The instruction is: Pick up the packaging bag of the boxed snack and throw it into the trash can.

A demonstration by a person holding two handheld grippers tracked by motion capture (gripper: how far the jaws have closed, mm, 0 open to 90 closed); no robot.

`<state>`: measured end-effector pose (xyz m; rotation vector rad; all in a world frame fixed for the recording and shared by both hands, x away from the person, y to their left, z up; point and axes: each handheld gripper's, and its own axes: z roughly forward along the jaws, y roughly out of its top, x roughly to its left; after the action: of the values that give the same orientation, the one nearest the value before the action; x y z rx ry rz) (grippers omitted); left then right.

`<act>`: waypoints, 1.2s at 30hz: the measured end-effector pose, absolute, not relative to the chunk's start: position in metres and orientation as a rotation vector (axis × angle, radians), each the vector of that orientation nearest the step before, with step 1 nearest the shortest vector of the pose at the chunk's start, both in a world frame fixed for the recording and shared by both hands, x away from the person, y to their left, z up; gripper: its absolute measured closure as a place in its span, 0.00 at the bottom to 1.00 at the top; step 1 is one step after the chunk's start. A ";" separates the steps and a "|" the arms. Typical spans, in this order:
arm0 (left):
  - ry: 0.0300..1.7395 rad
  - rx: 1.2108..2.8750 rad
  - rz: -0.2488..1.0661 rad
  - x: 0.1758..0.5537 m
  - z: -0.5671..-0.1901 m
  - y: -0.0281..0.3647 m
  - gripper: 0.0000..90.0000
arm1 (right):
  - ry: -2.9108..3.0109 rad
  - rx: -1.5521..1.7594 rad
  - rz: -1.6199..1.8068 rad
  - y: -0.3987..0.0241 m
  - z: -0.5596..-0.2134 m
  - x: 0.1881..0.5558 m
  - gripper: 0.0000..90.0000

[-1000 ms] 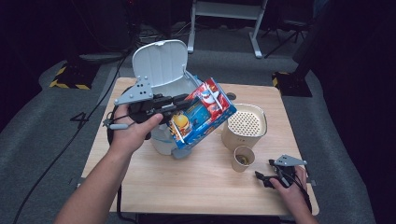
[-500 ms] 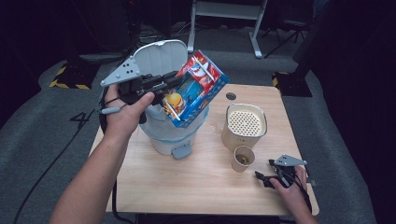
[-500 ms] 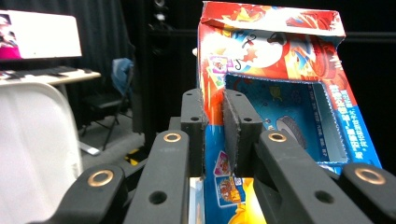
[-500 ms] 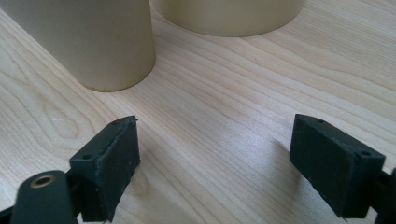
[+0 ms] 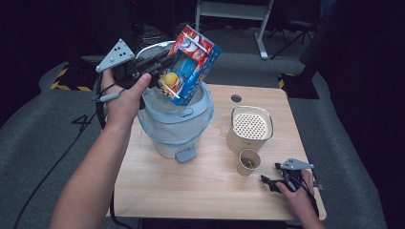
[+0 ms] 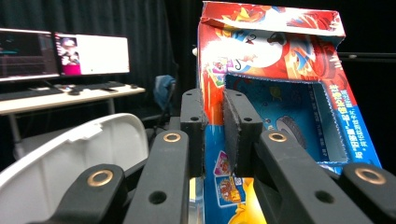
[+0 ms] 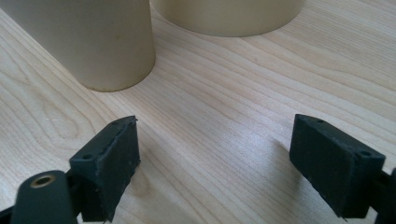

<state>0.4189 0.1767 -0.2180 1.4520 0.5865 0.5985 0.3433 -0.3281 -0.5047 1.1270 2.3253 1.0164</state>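
Left tool [image 5: 160, 67] raised, clamping tilted carton [image 5: 190, 64] above bin [image 5: 174, 126]

Carton [image 5: 188, 64]: glossy printed cardboard. Bin [image 5: 176, 126]: smooth grey plastic, thin film liner. Table [image 5: 210, 186]: pale matt wood; cup [image 5: 249, 162]: matt paper.

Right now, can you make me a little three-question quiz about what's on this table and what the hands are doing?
1. True or false: the left tool is clamped on the colourful box.
2. What is the box held over? A) the bin B) the small cup C) the floor
3. Fill in: the right tool rests on the table with its jaws ____.

Key: 1 true; 2 A; 3 open.
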 end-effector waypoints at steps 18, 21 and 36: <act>0.677 1.406 0.720 0.437 -0.223 0.183 0.88 | 2.325 1.127 1.017 -0.328 -0.505 0.343 0.18; 0.688 1.407 0.722 0.439 -0.225 0.183 0.88 | 2.325 1.127 1.017 -0.328 -0.505 0.343 0.18; 0.704 1.440 0.718 0.448 -0.235 0.174 0.87 | 2.325 1.127 1.017 -0.328 -0.505 0.343 0.18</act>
<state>0.4483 0.1736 -0.2347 1.4397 0.7037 0.7181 0.3433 -0.3281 -0.5047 1.1270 2.3254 1.0166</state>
